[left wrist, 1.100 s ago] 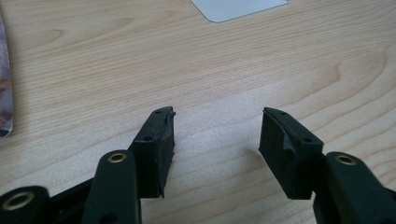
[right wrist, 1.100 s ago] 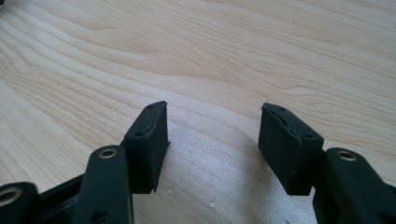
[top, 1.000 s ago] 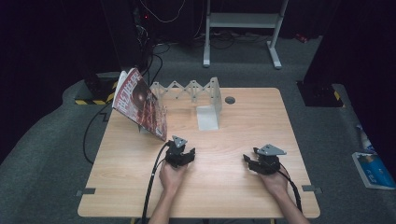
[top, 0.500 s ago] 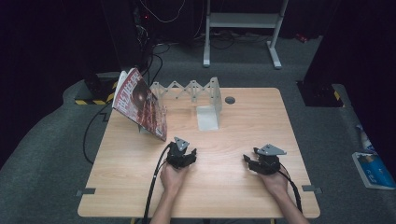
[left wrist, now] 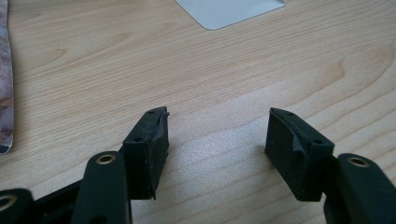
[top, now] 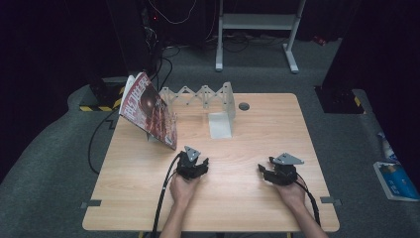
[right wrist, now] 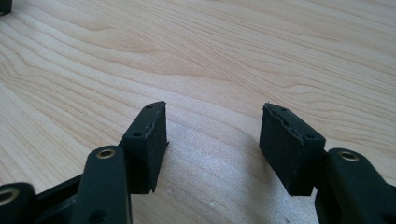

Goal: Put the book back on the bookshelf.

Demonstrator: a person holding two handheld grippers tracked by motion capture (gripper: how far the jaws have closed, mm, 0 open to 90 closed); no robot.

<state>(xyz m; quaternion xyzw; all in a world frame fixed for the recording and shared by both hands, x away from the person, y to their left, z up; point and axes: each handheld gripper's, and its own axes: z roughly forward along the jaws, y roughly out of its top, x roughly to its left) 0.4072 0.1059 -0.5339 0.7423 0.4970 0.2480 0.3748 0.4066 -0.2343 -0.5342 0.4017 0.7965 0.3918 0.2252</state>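
Magazine (top: 148, 111) leans tilted at the surface's (top: 247, 208) far left, against the white folding rack (top: 208, 96). Left gripper (left wrist: 217, 130), near the magazine's lower edge, has just been opening its jaws; released, nothing between them. Right gripper (right wrist: 214, 128), well apart to the right: jaws released, bare wood between.

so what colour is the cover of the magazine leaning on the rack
Mostly red with dark patches, magazine, clearest in the high view.

Left gripper (top: 197, 166) and right gripper (top: 270, 173) low over table (top: 247, 134), magazine (top: 148, 110) propped at rear left
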